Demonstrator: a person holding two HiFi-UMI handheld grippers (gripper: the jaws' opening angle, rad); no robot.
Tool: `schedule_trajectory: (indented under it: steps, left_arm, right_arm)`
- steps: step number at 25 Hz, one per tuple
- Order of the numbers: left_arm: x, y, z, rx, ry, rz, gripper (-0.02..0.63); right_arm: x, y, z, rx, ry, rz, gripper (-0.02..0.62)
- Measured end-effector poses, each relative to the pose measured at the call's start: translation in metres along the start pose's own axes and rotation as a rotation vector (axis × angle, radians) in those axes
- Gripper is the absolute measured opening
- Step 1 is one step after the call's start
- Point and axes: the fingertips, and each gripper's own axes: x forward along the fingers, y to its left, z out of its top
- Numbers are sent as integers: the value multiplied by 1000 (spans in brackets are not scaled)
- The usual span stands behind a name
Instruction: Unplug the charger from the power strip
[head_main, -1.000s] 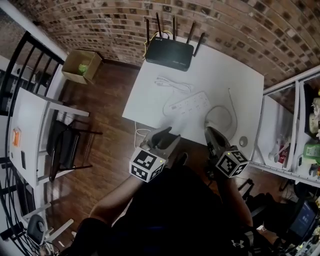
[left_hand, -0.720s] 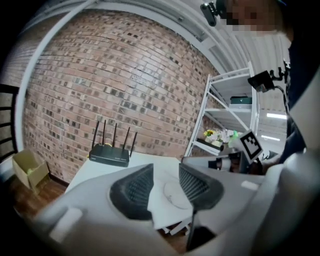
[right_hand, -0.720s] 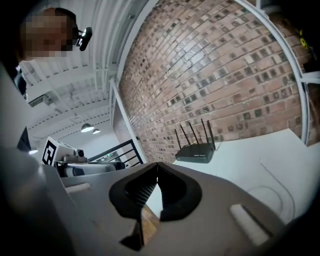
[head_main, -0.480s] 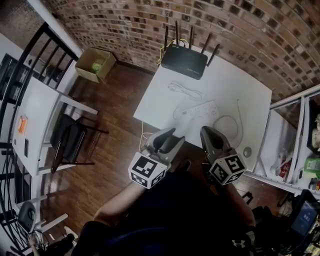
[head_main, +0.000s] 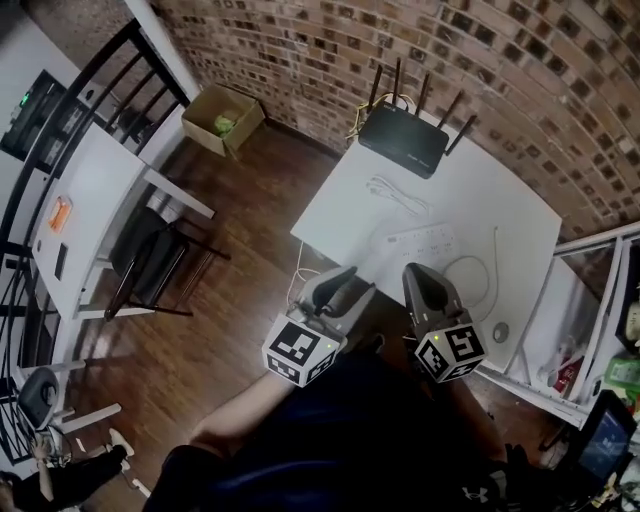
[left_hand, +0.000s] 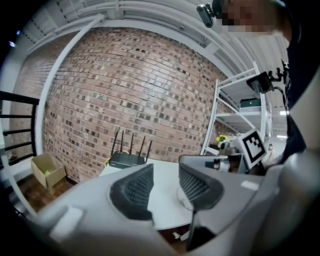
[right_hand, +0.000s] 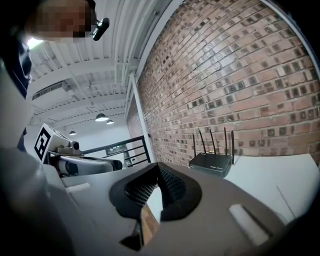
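The white power strip (head_main: 425, 240) lies in the middle of the white table (head_main: 505, 200), with a thin white cable (head_main: 480, 270) looping to its right. The charger itself I cannot make out; my right gripper covers that spot. My left gripper (head_main: 352, 282) hovers at the table's near edge, open, nothing between its ribbed pads (left_hand: 132, 190). My right gripper (head_main: 416, 274) hangs beside it, short of the strip, shut and empty (right_hand: 157, 182). Both point roughly level toward the brick wall.
A black router (head_main: 405, 140) with antennas stands at the table's far edge by the wall, a coiled white cord (head_main: 395, 195) in front of it. A metal shelf (head_main: 590, 290) flanks the table's right. A chair (head_main: 150, 265) and a cardboard box (head_main: 222, 118) sit on the floor to the left.
Both grippers have lifted a little at the table's near edge, and the right one has rolled, its marker cube now turned. The head view has swung, so the table sits further right.
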Motion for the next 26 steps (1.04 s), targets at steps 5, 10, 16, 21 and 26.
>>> schedule_trajectory:
  steps: [5, 10, 16, 21, 26]
  left_arm:
    - [-10, 9, 1, -10, -12, 42, 158]
    - [-17, 19, 6, -7, -31, 63, 158]
    - [-17, 23, 7, -23, -38, 67, 158]
    - [-20, 28, 6, -32, -38, 64, 158]
    - [-23, 34, 6, -36, -33, 55, 158]
  right_arm:
    - [7, 12, 0, -26, 16, 36, 11]
    - [14, 20, 1, -53, 18, 47, 11]
    - [19, 23, 2, -80, 32, 48, 11]
    - [25, 29, 0, -87, 39, 48, 11]
    - [32, 33, 0, -91, 41, 42, 11]
